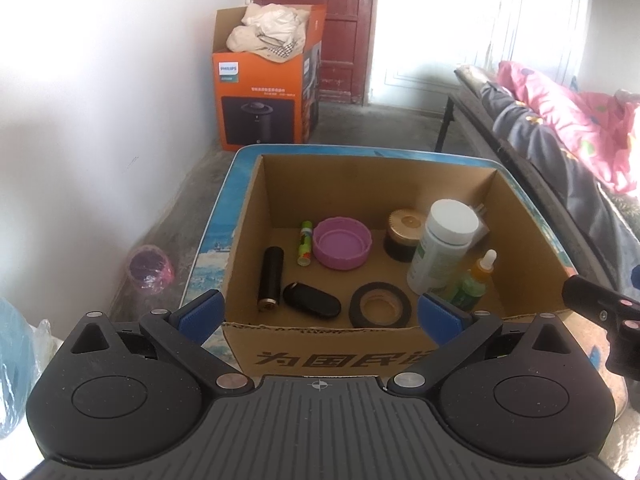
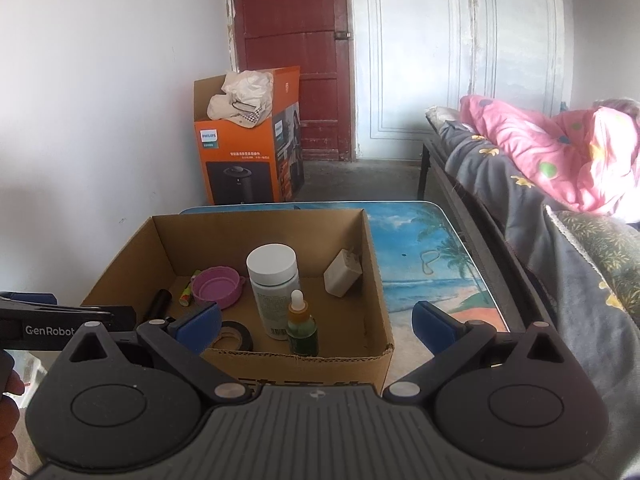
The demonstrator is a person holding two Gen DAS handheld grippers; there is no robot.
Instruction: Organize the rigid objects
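Nine rigid items lie inside one open cardboard box point(image 1: 520, 256) that sits on a small table with a beach-scene top point(image 2: 432, 256).

Left part of the box floor: black cylinder point(image 1: 270, 278) lying lengthwise; slim green-and-red tube point(image 1: 305, 243) just beside a pink plastic lid point(image 1: 342, 242), rim up; black oval key fob point(image 1: 312, 300) near the front wall.

Front centre: roll of black tape point(image 1: 380, 305), flat.

Right part: white-capped pill bottle point(image 1: 442, 250), upright; green dropper bottle point(image 1: 476, 282) just in front of it; dark jar with a gold cap point(image 1: 404, 234) behind; white plug adapter point(image 2: 342, 273) leaning toward the box's right wall.

Left gripper point(image 1: 320, 312): blue pads spread wide, nothing between them, held over the near wall of the box.

Right gripper point(image 2: 318, 322): likewise spread and empty, just before the box's near right corner.

Surroundings: orange Philips carton point(image 1: 260, 92) stuffed with pale cloth, red door point(image 2: 292, 40), bed with a pink quilt point(image 2: 560, 152).
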